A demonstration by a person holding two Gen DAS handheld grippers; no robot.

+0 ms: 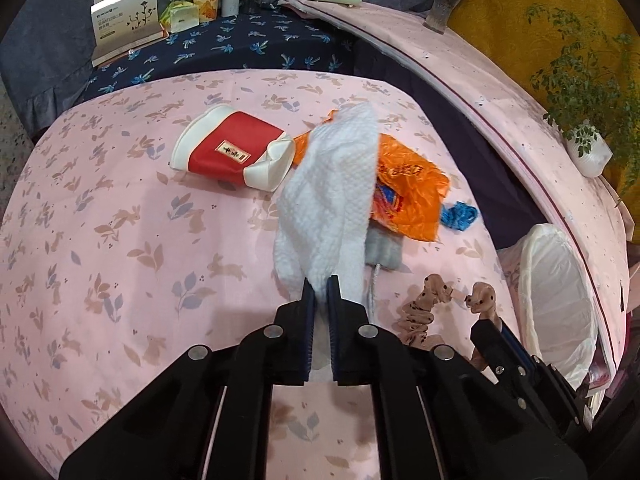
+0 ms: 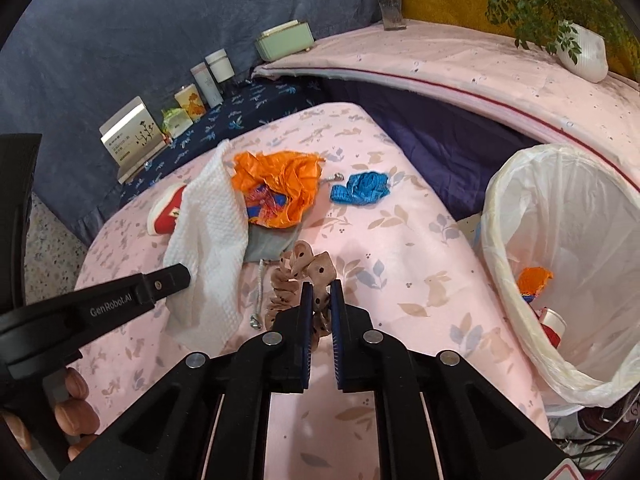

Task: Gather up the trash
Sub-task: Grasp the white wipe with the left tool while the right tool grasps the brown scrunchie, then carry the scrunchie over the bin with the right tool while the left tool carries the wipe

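Tabletop [image 1: 100, 240], pink rabbit-print cloth: carries the remaining litter. Bin [image 2: 560, 240], white liner, just off the tabletop's right edge: some trash already inside. White paper towel [image 1: 328, 184]: lifted off the middle of the tabletop, left gripper [image 1: 320, 284] clamped on its lower edge. Crushed red-and-white cup [image 1: 232, 148] and orange wrapper [image 1: 408, 192]: lying mid-tabletop. Blue scrap [image 2: 362, 188]: near the far right edge. Tan dotted ribbon [image 2: 304, 276]: near the right edge, pinched in the right gripper [image 2: 320, 292]. Step: carrying both pieces. Next move, likely: swing over the bin, release.

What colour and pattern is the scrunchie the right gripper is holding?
Tan with small dark dots. The scrunchie shows best in the right wrist view.
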